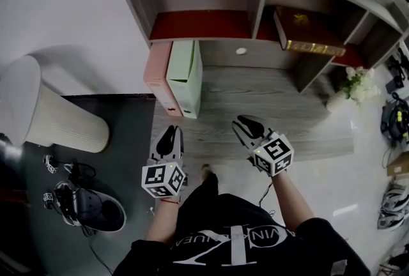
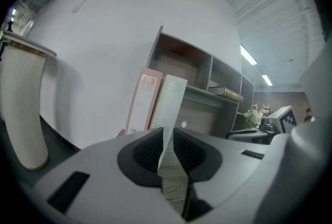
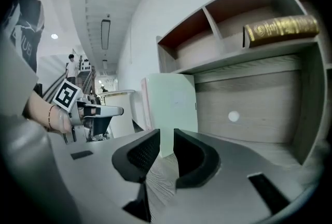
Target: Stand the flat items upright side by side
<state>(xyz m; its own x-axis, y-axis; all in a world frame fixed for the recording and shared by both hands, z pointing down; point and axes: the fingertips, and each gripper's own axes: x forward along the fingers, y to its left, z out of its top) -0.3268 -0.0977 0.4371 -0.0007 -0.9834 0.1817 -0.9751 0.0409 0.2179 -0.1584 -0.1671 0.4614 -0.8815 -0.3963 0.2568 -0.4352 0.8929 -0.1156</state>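
Two flat boxes stand upright side by side at the left end of the wooden desk [image 1: 268, 105]: a pink box [image 1: 156, 76] and a pale green box [image 1: 185, 76] touching it. My left gripper [image 1: 170, 135] hovers at the desk's front edge, just below the boxes. My right gripper [image 1: 245, 121] hangs over the desk to their right. In the left gripper view the pink box [image 2: 143, 101] and green box [image 2: 171, 103] rise beyond the left gripper [image 2: 168, 140]. The right gripper [image 3: 166, 148] faces the green box [image 3: 174, 109]. Both pairs of jaws are drawn nearly together, holding nothing.
A dark book with a gold edge [image 1: 307, 32] lies in the right shelf compartment above the desk. White flowers [image 1: 358, 84] stand at the desk's right end. A ribbed white bin [image 1: 45, 108] and shoes [image 1: 89, 204] are on the dark mat to the left.
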